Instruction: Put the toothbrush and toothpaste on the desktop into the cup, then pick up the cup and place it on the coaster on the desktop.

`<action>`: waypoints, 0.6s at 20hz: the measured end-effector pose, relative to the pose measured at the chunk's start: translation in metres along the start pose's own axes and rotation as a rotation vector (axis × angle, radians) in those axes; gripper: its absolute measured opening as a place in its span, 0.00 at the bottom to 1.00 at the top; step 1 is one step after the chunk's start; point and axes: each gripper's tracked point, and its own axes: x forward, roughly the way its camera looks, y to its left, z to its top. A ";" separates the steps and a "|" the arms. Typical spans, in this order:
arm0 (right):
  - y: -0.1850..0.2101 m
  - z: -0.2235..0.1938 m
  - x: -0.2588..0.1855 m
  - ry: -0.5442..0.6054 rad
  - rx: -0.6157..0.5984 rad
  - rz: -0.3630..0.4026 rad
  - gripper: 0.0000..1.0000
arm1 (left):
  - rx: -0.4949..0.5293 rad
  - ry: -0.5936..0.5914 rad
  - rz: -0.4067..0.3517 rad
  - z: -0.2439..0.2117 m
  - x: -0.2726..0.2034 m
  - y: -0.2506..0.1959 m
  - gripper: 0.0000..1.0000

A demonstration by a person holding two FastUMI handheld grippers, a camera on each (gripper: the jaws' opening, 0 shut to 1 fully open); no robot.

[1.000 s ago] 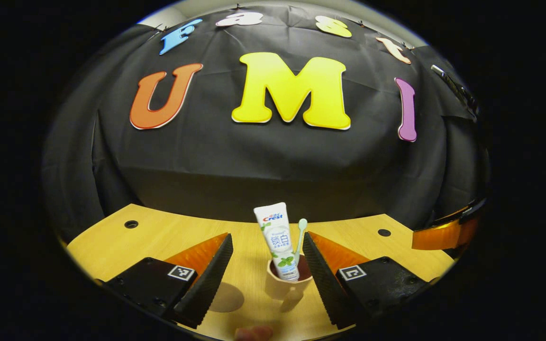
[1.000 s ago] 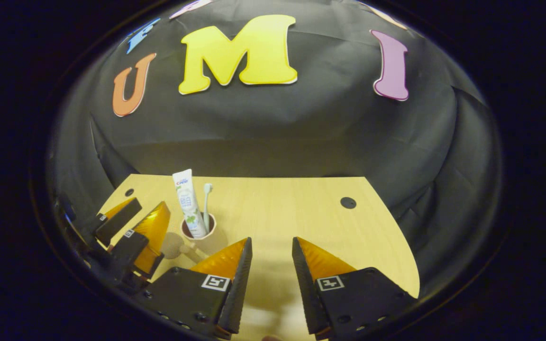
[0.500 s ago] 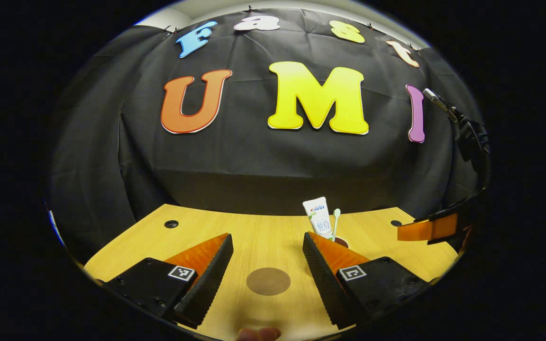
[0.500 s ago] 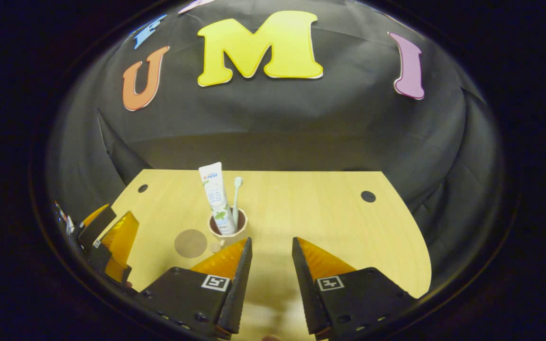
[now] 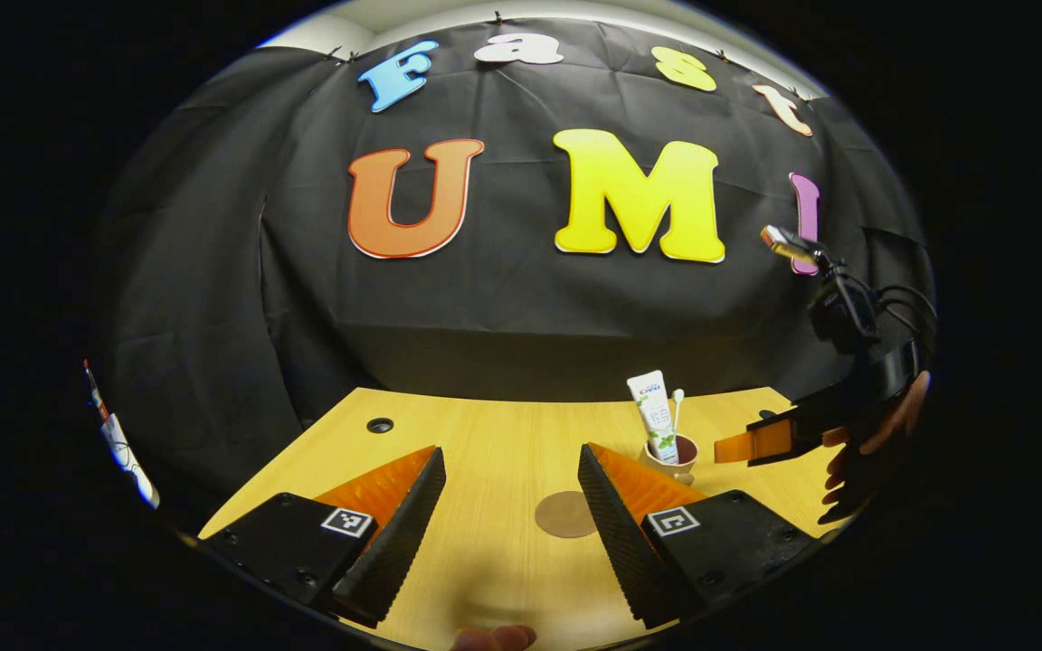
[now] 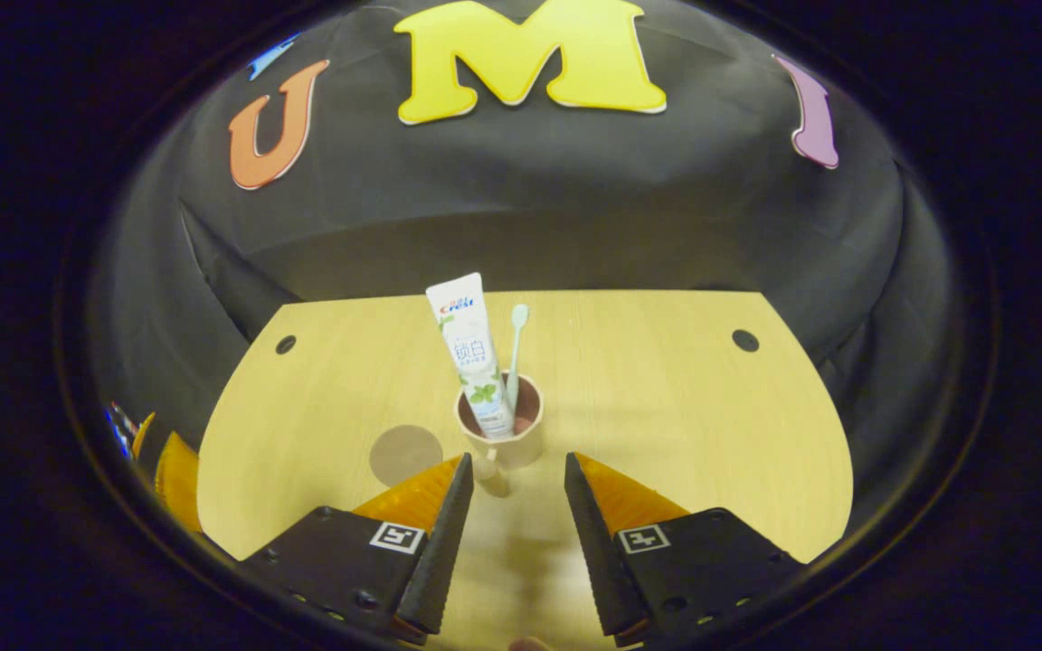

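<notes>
A tan cup [image 6: 505, 437] stands upright on the wooden desktop [image 6: 666, 398]. In it are a white toothpaste tube [image 6: 471, 353] and a pale green toothbrush [image 6: 516, 348]. The cup's small handle [image 6: 487, 467] faces my right gripper [image 6: 517, 481], which is open just in front of the cup, not touching it. A round brown coaster [image 6: 405, 455] lies flat to the cup's left. In the left gripper view, my left gripper [image 5: 510, 470] is open and empty, with the coaster [image 5: 564, 514] ahead and the cup [image 5: 673, 452] farther right.
The desktop has round cable holes at its back corners [image 6: 286, 344] [image 6: 744, 340]. Black cloth walls close off the back and sides. In the left gripper view a hand [image 5: 878, 438] holds the other gripper [image 5: 761, 443] at the right, beside the cup.
My left gripper has pulled back and to the left, away from the cup. My right gripper has moved in, so the cup now stands centred before its fingers. The cup stays beside the coaster.
</notes>
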 end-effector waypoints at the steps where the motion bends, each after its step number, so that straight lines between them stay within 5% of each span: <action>1: 0.003 -0.003 0.006 0.022 0.005 -0.007 0.64 | -0.003 -0.001 0.001 0.002 -0.002 0.005 0.94; 12: 0.018 -0.030 0.063 0.215 0.006 -0.072 0.63 | -0.050 0.034 0.087 -0.011 -0.007 0.066 0.94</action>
